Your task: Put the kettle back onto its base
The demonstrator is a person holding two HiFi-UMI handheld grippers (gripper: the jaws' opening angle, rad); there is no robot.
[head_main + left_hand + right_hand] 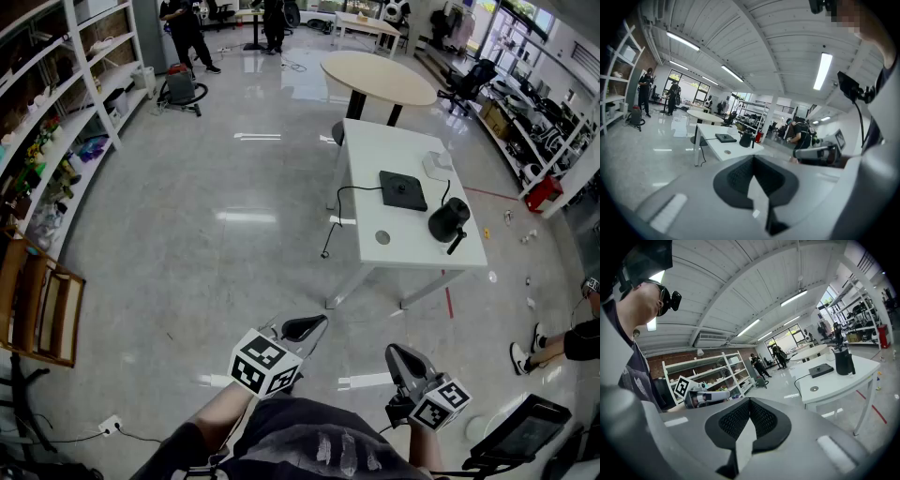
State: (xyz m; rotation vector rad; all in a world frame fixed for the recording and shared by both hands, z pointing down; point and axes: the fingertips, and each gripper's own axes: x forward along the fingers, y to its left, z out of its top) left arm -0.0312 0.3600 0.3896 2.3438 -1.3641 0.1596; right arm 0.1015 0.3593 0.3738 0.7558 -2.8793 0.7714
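Note:
The black kettle [448, 221] stands upright near the right edge of a white table [375, 150], well ahead of me. Its flat black base [403, 190] lies on the table just left of and behind the kettle, apart from it. Both show small in the left gripper view, kettle [746, 138] and base [725, 138], and in the right gripper view, kettle [843, 361] and base [821, 371]. My left gripper [305, 328] [753, 161] and right gripper [403, 359] [750, 404] are held close to my body, far from the table. Each is shut with nothing in it.
A black cord [337, 220] hangs from the base over the table's left edge. A white box [437, 166] sits at the table's far right. A round beige table [378, 77] stands behind. Shelves [56, 141] line the left wall. A person's legs [562, 342] show at the right.

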